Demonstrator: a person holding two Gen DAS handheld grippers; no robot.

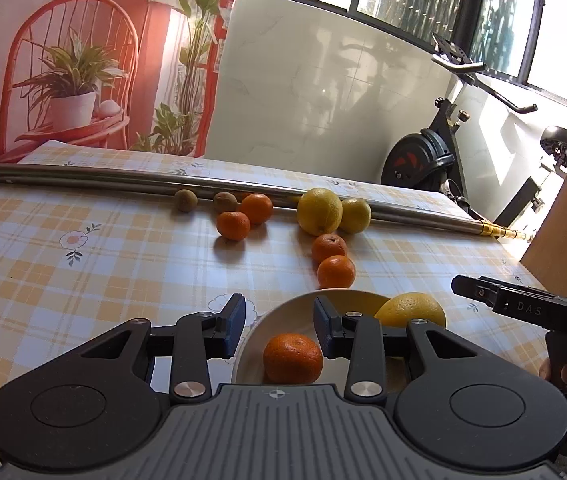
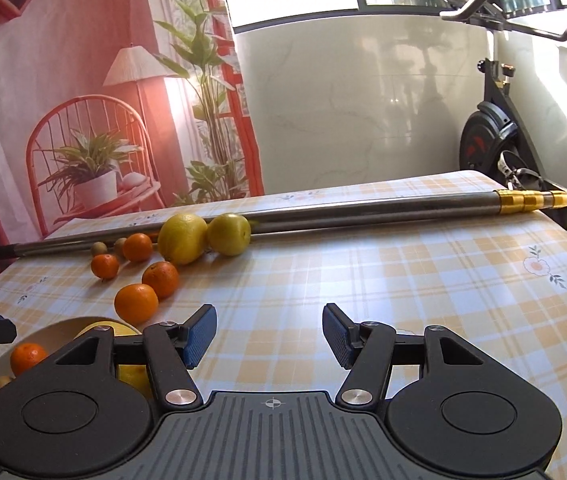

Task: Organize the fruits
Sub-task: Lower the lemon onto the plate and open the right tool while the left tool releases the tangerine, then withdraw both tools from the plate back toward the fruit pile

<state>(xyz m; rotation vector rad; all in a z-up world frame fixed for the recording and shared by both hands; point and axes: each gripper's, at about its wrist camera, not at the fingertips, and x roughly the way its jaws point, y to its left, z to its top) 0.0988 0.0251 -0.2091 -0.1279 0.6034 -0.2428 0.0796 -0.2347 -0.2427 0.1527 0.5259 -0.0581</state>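
One white bowl (image 1: 283, 304) sits on the checked surface (image 1: 83, 280), holding one mandarin (image 1: 292, 358), one big yellow citrus (image 1: 411, 310) and one small brown fruit (image 2: 2, 381). Loose outside it: four mandarins (image 1: 336, 271), two yellow citrus (image 1: 319, 211), two brown kiwis (image 1: 185, 200). One metal pole (image 1: 123, 178) lies behind them.

My left gripper (image 1: 279, 330) and right gripper (image 2: 269, 334) match: black linkage arms, silver pivot screws, blue ribbed pads (image 2: 203, 334), a grey ridged base plate with a crosshair mark. The right one's side reads "DAS".
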